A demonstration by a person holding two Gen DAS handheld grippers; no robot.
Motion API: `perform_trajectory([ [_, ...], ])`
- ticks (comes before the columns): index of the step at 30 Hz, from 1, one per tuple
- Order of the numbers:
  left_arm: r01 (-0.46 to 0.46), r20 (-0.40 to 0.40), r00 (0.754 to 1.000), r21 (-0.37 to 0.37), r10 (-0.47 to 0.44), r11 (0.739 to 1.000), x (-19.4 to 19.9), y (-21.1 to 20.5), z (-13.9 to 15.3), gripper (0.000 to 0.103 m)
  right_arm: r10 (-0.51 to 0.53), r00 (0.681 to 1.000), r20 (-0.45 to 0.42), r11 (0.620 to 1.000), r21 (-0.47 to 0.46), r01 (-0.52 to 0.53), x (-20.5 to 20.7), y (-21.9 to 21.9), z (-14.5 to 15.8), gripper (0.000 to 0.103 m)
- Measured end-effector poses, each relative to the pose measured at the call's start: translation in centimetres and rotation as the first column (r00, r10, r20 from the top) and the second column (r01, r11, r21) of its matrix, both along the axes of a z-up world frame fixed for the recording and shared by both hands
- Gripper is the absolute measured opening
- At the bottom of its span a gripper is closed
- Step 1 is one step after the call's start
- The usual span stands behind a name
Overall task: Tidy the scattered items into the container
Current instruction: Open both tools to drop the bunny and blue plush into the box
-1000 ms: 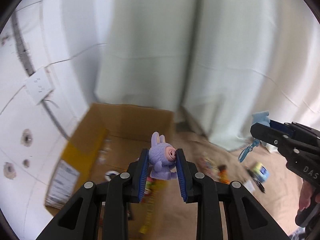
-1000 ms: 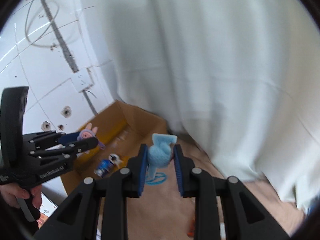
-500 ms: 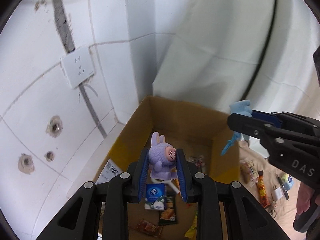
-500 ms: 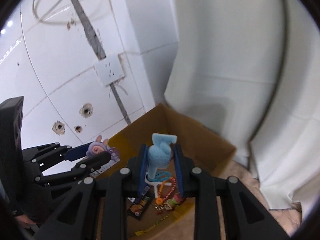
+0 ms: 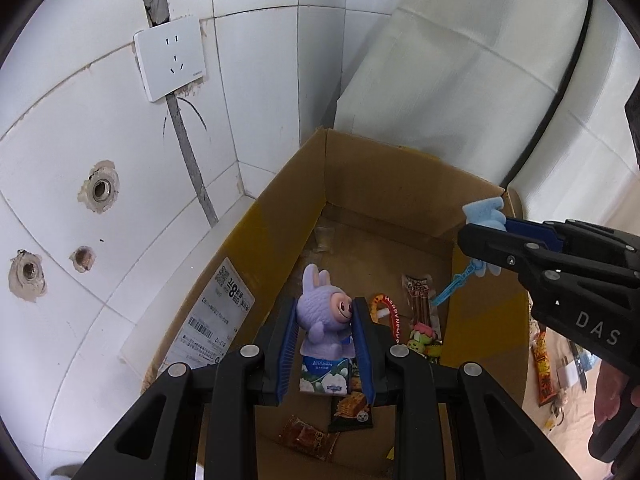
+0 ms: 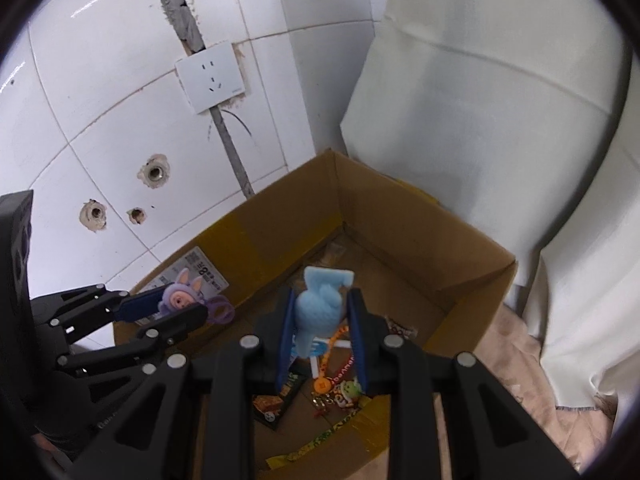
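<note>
Both grippers now closer over cardboard box (image 5: 384,184) | left gripper (image 5: 325,322) clamps purple bunny toy (image 5: 324,316) | right gripper (image 6: 320,316) clamps blue plush keychain (image 6: 320,304)

Both wrist fisheyes look steeply down from close above into the cardboard box (image 5: 384,184); they share the box and wall socket (image 6: 211,76), and each catches the other hand-held gripper at frame edge.

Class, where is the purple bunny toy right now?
Left wrist view, centre: the purple bunny toy sits clamped in the left tool, above the open cardboard box.
</note>
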State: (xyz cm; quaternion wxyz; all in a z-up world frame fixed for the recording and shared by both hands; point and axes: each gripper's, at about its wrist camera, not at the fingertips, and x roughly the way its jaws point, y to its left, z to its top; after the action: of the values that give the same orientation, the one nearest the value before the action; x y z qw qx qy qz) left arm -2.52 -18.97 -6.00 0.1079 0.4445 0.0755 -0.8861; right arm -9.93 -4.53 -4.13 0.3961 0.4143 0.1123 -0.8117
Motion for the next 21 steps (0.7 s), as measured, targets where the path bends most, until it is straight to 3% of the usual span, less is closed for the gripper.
perform_trajectory([
  [1, -0.001, -0.001, 1.0, -0.001, 0.001, 1.0, 0.0, 0.1, 0.0, 0.028, 0.001, 1.0, 0.006, 1.0, 0.007, -0.001, -0.1, 0.0, -0.1, 0.032],
  [5, 0.002, -0.003, 1.0, -0.01, -0.002, 1.0, 0.0, 0.5, 0.4, 0.028, -0.032, 0.999, -0.018, 0.999, 0.008, 0.032, -0.2, 0.4, 0.5, 0.074],
  [17, -0.007, 0.023, 1.0, 0.007, 0.007, 1.0, -1.0, 0.9, 0.2, 0.03, -0.089, 0.995, -0.045, 0.995, -0.044, 0.087, -0.9, 3.4, 1.8, 0.084],
  [18, -0.005, 0.025, 1.0, 0.011, 0.004, 1.0, -1.0, 1.0, 0.1, 0.038, -0.095, 0.994, -0.045, 0.995, -0.046, 0.093, -0.9, 3.6, 1.9, 0.085],
  [20, -0.002, 0.033, 0.999, 0.015, 0.002, 1.0, -1.2, 1.1, 0.0, 0.075, -0.106, 0.993, -0.046, 0.993, -0.053, 0.103, -1.0, 4.2, 2.0, 0.088],
  [21, 0.003, 0.035, 0.999, 0.013, -0.004, 1.0, -1.2, 1.3, -0.1, 0.103, -0.11, 0.993, -0.048, 0.993, -0.057, 0.107, -1.0, 4.5, 2.1, 0.089],
])
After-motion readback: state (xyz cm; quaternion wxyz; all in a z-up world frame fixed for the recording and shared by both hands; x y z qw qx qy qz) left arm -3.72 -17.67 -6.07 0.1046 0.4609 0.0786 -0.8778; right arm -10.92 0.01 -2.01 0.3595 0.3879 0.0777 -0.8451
